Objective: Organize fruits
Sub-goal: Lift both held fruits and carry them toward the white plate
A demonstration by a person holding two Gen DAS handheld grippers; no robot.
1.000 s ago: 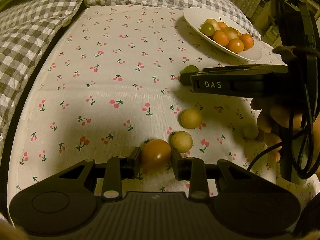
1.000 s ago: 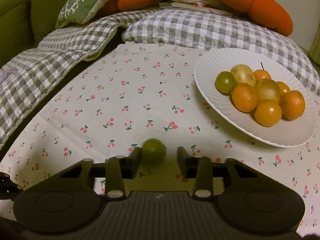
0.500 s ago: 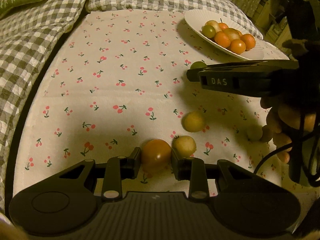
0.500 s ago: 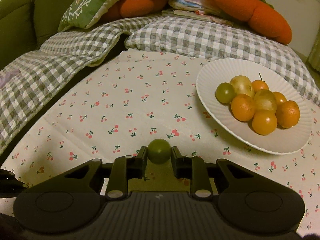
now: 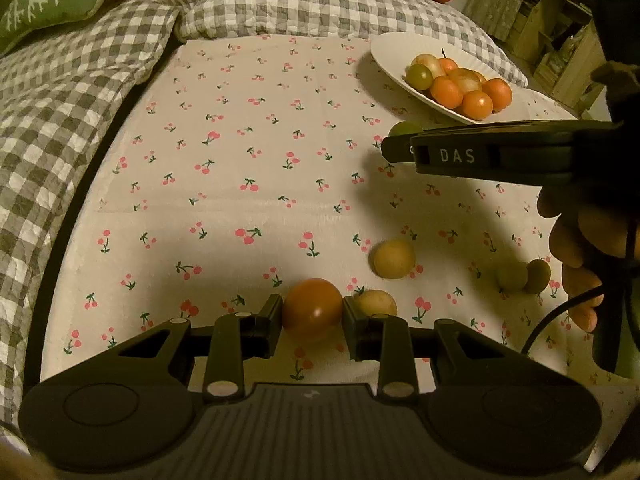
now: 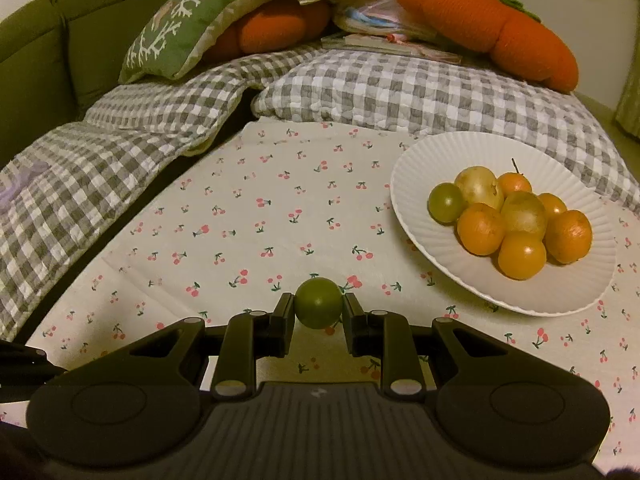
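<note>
My left gripper (image 5: 312, 314) is shut on an orange fruit (image 5: 312, 309) and holds it above the cherry-print cloth (image 5: 240, 152). My right gripper (image 6: 318, 309) is shut on a small green fruit (image 6: 318, 302), lifted above the cloth. It also shows from the side in the left wrist view (image 5: 394, 148). A white plate (image 6: 416, 168) at the right holds several orange, yellow and green fruits (image 6: 516, 220). Two yellow fruits (image 5: 393, 259) (image 5: 376, 303) and two small green ones (image 5: 512, 276) lie loose on the cloth.
Grey checked quilts (image 6: 120, 136) border the cloth at the left and back. Orange carrot cushions (image 6: 500, 28) and a green pillow (image 6: 180, 32) lie behind. A wooden shelf (image 5: 560, 32) stands at the far right.
My right gripper closed on the green fruit and lifted it off the cloth. My left gripper rose with the orange fruit held in it.
</note>
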